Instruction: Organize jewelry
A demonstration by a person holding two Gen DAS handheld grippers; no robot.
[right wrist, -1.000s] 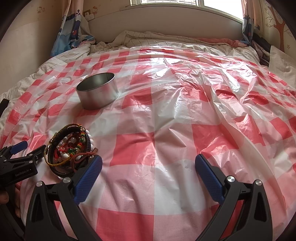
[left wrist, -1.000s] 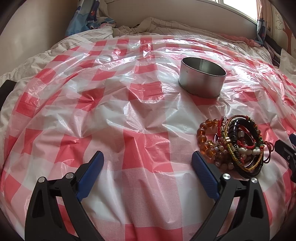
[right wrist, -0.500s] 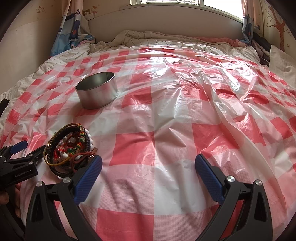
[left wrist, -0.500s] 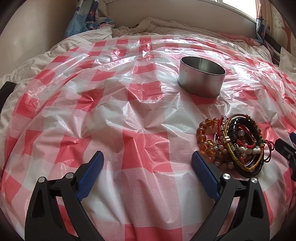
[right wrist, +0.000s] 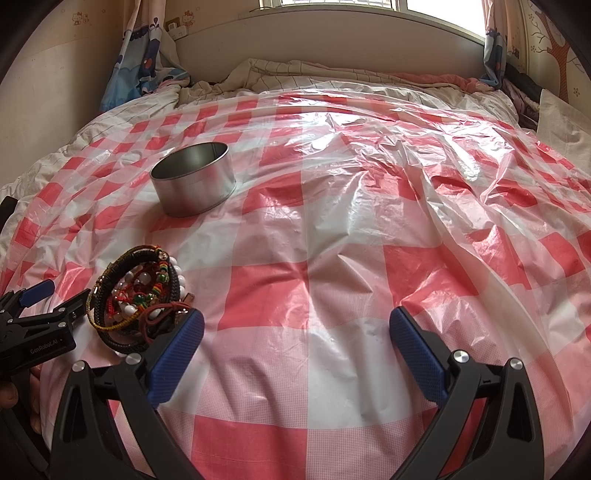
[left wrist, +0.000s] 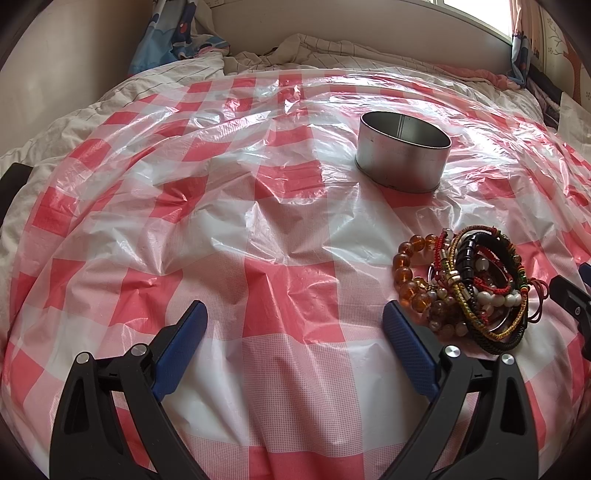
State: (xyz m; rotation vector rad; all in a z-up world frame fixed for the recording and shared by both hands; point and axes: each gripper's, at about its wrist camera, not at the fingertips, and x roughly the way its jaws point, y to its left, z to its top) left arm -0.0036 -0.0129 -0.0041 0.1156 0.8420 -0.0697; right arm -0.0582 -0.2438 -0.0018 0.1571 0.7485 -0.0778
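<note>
A pile of bead and cord bracelets lies on the red-and-white checked plastic sheet, just right of my left gripper's right fingertip. It also shows in the right wrist view, touching my right gripper's left fingertip. A round, empty metal tin stands beyond the pile, and shows in the right wrist view too. My left gripper is open and empty. My right gripper is open and empty. The left gripper appears at the left edge of the right wrist view.
The sheet covers a bed with rumpled white bedding at the far end. A wall and curtains stand behind, and a window ledge lies above. The sheet is wrinkled to the right.
Both grippers have lifted or tilted slightly, so the tin and bracelets sit a little lower in view. Nothing was grasped or moved.
</note>
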